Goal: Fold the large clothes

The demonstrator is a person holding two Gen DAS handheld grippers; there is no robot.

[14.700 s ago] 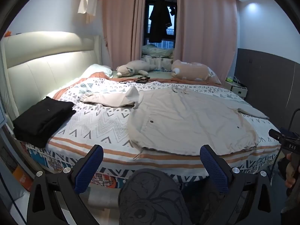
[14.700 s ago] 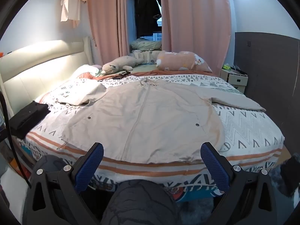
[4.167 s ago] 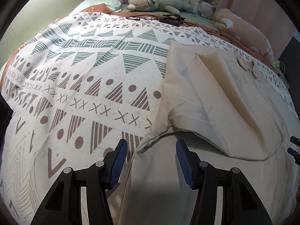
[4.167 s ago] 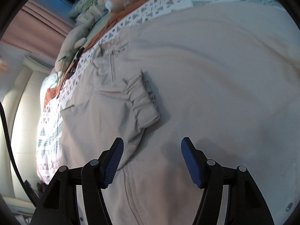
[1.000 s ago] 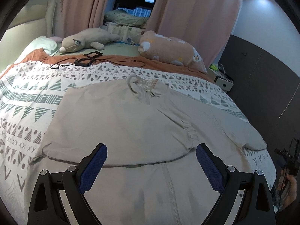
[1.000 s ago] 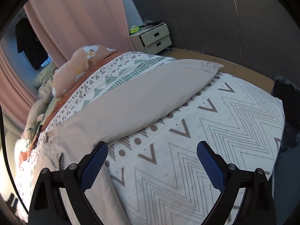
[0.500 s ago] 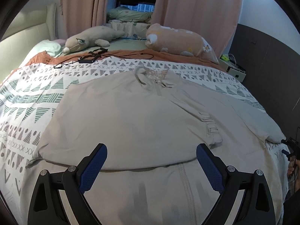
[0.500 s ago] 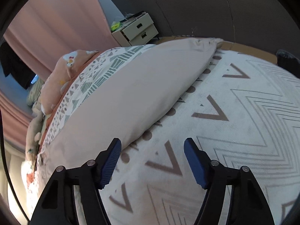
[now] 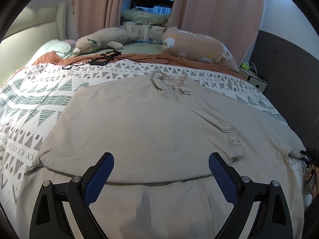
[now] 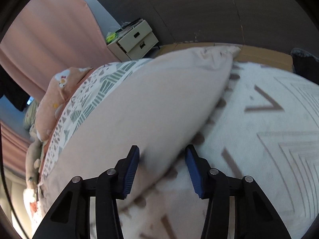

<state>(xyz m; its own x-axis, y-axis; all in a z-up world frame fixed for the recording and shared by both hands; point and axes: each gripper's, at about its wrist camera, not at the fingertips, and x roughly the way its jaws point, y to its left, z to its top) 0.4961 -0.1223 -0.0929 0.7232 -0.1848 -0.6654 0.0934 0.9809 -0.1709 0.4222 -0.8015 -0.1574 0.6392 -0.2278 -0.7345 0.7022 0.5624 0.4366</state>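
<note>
A large beige zip jacket (image 9: 151, 131) lies face up on the patterned bedspread (image 9: 26, 103). Its left sleeve is folded across the chest, with the cuff (image 9: 234, 139) at the right. My left gripper (image 9: 161, 176) is wide open and empty, above the jacket's lower front. The jacket's right sleeve (image 10: 143, 109) lies stretched towards the bed's edge. My right gripper (image 10: 161, 166) is partly open, its fingers either side of this sleeve's lower edge, close above the bed.
Two plush toys (image 9: 103, 39) (image 9: 197, 44) and black cables (image 9: 103, 60) lie at the far side of the bed. A bedside drawer unit (image 10: 133, 39) stands by the dark wall. Pink curtains (image 9: 217, 14) hang behind.
My right gripper has dropped towards the right sleeve and its jaws have narrowed around the sleeve's edge. The left gripper has come slightly lower and nearer over the jacket, still open.
</note>
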